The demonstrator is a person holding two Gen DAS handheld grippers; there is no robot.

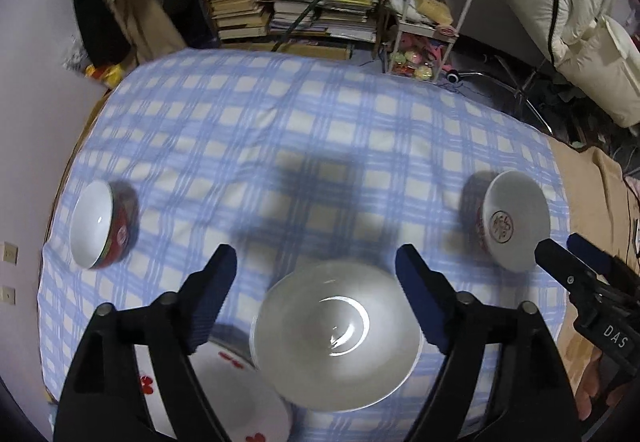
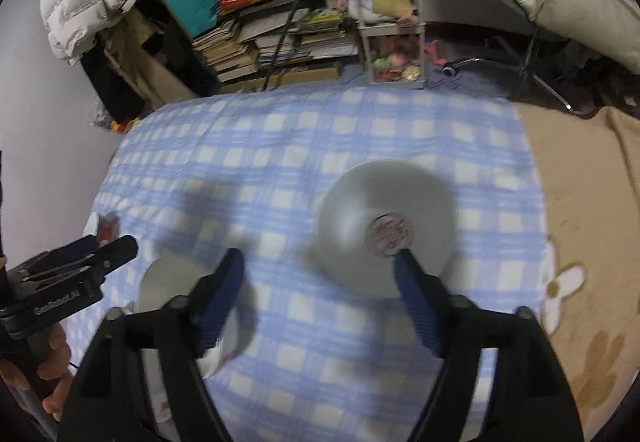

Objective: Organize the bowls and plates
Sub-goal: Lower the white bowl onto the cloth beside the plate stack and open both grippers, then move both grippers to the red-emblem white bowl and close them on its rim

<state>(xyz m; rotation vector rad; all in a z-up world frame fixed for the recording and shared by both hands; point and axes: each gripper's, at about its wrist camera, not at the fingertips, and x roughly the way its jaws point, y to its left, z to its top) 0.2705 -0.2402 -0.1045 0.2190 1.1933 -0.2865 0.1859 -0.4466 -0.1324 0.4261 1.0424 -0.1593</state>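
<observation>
A: Where do the dishes sit?

B: On the blue checked cloth [image 1: 320,129]. Seen from the left wrist, a plain white bowl [image 1: 336,338] stands upright near the front edge, overlapping the rim of a white plate with red flowers [image 1: 224,394] at its left.

A: And the others?

B: A red-sided bowl [image 1: 104,224] stands well off to the left. Another bowl with a red stamp inside [image 1: 516,219] is well off to the right; the fisheye makes both look tipped.

A: The left gripper [image 1: 316,278]?

B: Spread wide above the white bowl, blue pads [image 1: 212,294] clear of it on either side, holding nothing.

A: The right gripper [image 2: 320,274]?

B: Also spread wide and empty. In its own view the stamped bowl [image 2: 386,230] lies under its right finger, blurred, so I cannot tell if they touch.

A: Around that?

B: A tan blanket [image 2: 588,181] lies beside the cloth; stacked books [image 1: 288,13] and a small white cart [image 1: 436,13] stand behind.
</observation>
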